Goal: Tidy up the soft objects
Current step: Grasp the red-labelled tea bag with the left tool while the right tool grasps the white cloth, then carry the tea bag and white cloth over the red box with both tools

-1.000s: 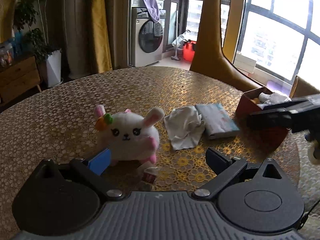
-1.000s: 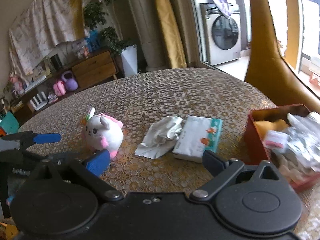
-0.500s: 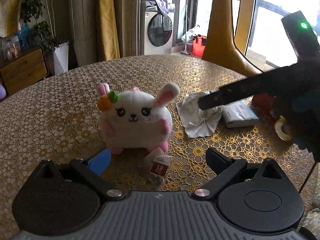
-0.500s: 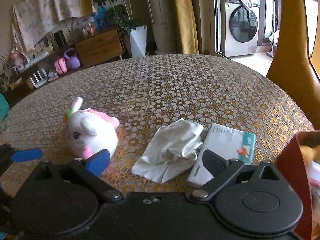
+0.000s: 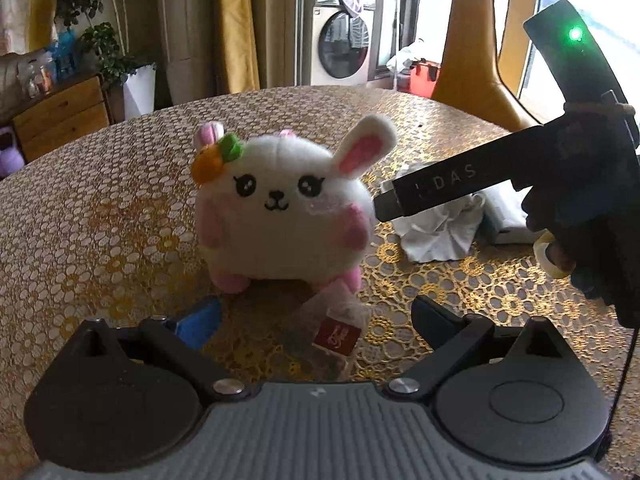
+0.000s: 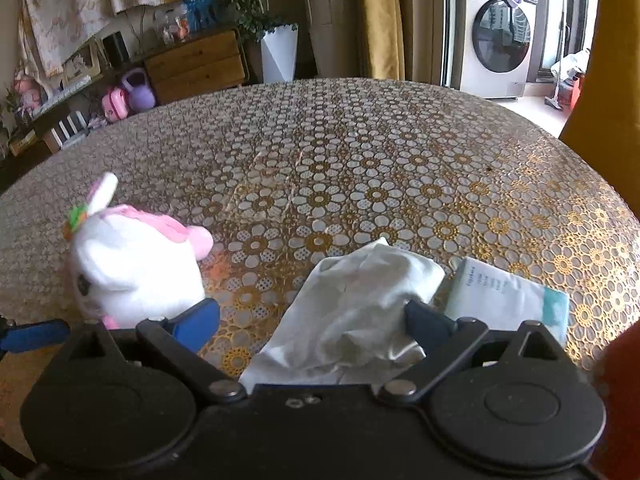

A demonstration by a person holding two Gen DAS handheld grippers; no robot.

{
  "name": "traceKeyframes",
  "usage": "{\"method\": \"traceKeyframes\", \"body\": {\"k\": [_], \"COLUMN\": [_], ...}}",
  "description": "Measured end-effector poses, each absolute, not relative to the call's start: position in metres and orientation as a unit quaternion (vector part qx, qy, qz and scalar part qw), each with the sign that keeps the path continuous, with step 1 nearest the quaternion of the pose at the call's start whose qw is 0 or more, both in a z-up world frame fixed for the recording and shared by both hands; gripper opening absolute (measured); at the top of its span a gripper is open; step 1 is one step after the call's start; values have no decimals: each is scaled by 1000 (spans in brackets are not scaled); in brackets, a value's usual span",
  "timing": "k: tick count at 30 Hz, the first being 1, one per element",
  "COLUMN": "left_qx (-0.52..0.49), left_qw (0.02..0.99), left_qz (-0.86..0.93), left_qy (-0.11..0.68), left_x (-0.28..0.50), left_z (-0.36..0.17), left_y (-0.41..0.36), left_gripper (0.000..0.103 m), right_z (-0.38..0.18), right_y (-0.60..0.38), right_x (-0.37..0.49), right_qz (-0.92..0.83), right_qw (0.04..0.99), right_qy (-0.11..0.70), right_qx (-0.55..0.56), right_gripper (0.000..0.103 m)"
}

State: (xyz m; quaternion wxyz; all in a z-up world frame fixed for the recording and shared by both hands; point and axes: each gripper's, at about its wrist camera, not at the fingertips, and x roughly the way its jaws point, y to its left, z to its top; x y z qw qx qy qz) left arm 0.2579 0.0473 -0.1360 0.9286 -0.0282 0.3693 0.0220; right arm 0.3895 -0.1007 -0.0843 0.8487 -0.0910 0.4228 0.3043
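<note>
A white and pink plush bunny [image 5: 280, 208] stands on the round lace-covered table [image 5: 100, 208], just ahead of my open left gripper [image 5: 316, 316]; its tag [image 5: 336, 334] lies between the fingers. The bunny also shows at the left of the right wrist view [image 6: 136, 268]. A crumpled white cloth [image 6: 352, 312] lies between the fingers of my open right gripper [image 6: 312, 320]. A tissue pack [image 6: 508, 300] lies right of the cloth. In the left wrist view the right gripper's body [image 5: 520, 168] hangs over the cloth [image 5: 436, 232].
A red box edge [image 6: 616, 384] shows at the far right of the right wrist view. A yellow chair [image 5: 472, 64] stands behind the table. A washing machine [image 6: 496, 44], a wooden dresser [image 6: 196, 64] and plants stand across the room.
Both grippers have moved forward. The left one has closed in on the bunny, and the right one has come down over the cloth. Both stay open.
</note>
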Motion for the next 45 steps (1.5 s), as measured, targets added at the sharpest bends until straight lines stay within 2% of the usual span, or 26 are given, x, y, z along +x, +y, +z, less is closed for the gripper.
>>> {"method": "traceKeyframes", "body": {"k": [13,14,17,20,22,27,28,30,32,35,39,45], "left_qx": [-24,-23,-23,-16,-11,-6,-7,-11,-11,-14,-22,-33], "left_qw": [930,930,928,929,930,930,929,928,928,927,927,929], "left_qz": [25,26,27,30,30,30,28,26,24,25,26,17], "left_qy": [367,366,370,368,366,367,368,371,372,373,374,369], "left_x": [264,264,265,264,263,262,262,261,262,262,260,253], "left_z": [-149,-149,-150,-149,-148,-145,-144,-143,-143,-142,-137,-122], "left_y": [43,43,42,40,38,34,34,34,36,38,41,41], "left_gripper": [100,97,82,73,64,41,40,34,33,28,23,22], "right_z": [-97,-98,-99,-97,-96,-92,-92,-91,-89,-83,-69,-43], "right_y": [-93,-92,-91,-96,-98,-103,-104,-106,-108,-112,-121,-137], "right_x": [390,389,383,383,382,382,381,380,377,370,361,338], "right_qz": [312,312,306,298,291,268,266,257,252,248,253,268], "right_qw": [848,849,854,860,863,873,874,878,883,892,898,901], "right_qy": [408,404,390,385,383,380,379,378,371,353,343,333], "right_qx": [-127,-136,-159,-156,-154,-148,-146,-146,-141,-133,-107,-79], "right_gripper": [100,99,90,79,71,39,35,19,9,5,4,4]}}
